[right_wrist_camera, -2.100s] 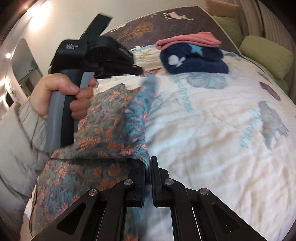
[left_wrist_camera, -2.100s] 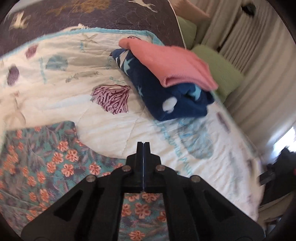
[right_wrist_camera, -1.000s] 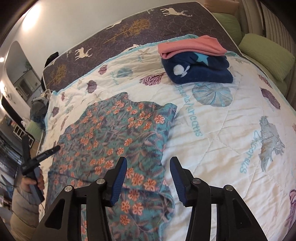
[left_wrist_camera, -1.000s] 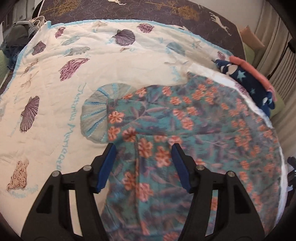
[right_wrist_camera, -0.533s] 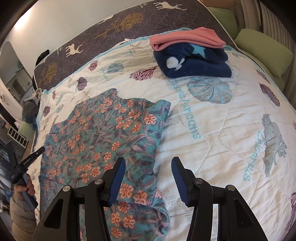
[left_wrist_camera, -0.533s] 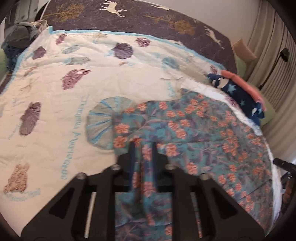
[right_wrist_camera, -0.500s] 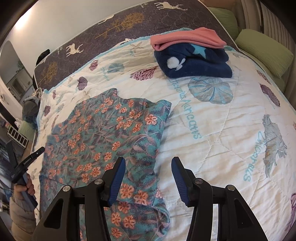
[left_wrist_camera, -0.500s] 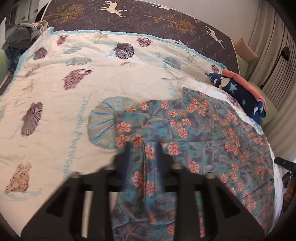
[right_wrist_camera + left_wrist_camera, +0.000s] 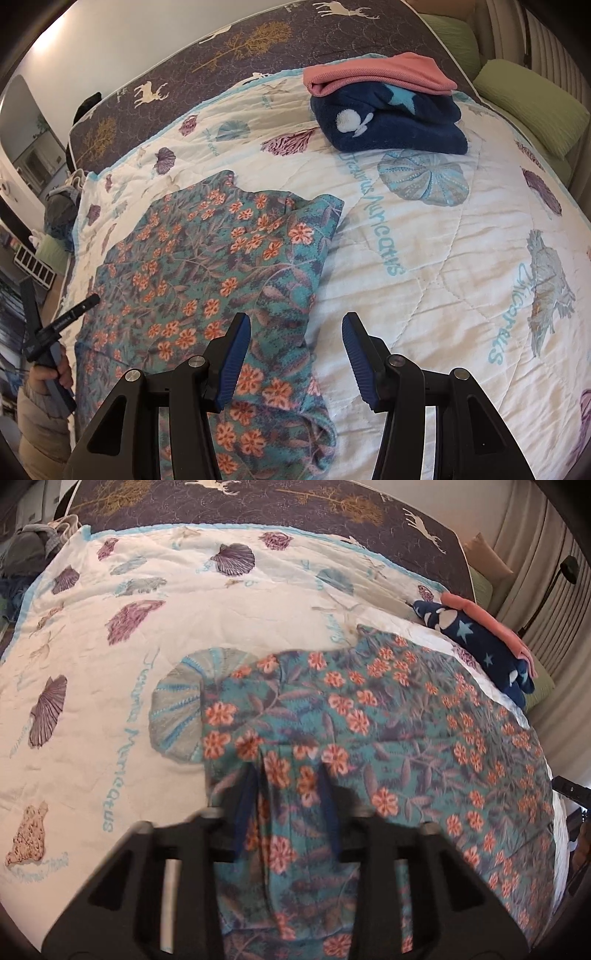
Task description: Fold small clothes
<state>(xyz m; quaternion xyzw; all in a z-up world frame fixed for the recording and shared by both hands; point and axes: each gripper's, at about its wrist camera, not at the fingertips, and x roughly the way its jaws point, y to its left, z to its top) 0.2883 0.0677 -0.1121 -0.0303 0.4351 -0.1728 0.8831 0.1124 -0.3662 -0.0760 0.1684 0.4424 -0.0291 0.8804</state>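
While both grippers' jaws stand apart, the left gripper (image 9: 286, 794) straddles the floral garment (image 9: 388, 731).

Bed (image 9: 443, 258) under a cream quilt (image 9: 110, 646) printed with shells and blue lettering; dark mattress (image 9: 258, 40) with deer and tree motifs bare along the far edge; green pillows (image 9: 532, 107) by the right edge; plain pale wall (image 9: 129, 40) beyond; pleated curtains (image 9: 546, 565) at the far right corner; daylight throughout.
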